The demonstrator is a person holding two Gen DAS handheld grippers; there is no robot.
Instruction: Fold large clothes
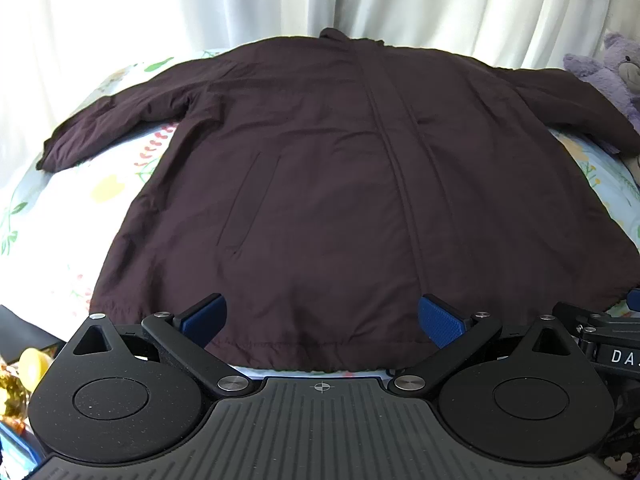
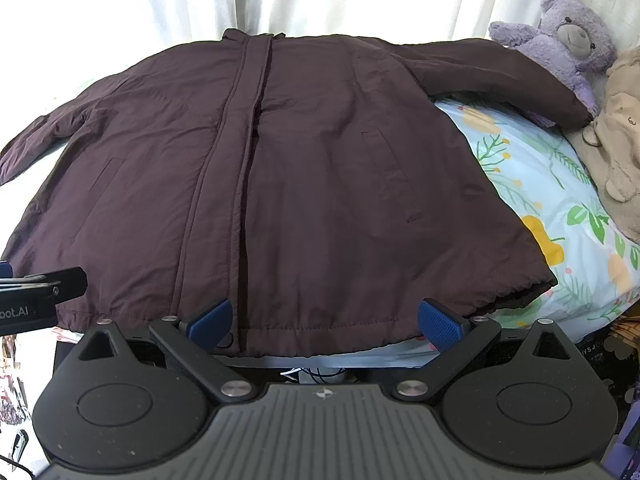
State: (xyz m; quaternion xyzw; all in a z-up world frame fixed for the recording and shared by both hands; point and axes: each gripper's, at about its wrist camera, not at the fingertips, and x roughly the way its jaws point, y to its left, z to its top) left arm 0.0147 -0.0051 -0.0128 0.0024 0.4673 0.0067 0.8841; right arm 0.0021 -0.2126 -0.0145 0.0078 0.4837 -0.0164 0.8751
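Dark maroon jacket (image 1: 320, 168) spread flat, front up, on the floral bed sheet (image 2: 560, 200), hem just ahead of both jaws. Left gripper (image 1: 322, 316) and right gripper (image 2: 324, 320) gape empty. Folding unstarted; next, probably seize a sleeve or hem.

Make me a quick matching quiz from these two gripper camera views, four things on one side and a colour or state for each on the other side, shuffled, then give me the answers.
Things
1. jacket
2. teddy bear
3. bed sheet
4. left gripper

Colours or states
A. light blue with a floral print
B. open, held just above the hem, gripping nothing
C. dark maroon, spread flat with sleeves out
D. purple, lying by the tip of one sleeve

Pairs: 1-C, 2-D, 3-A, 4-B
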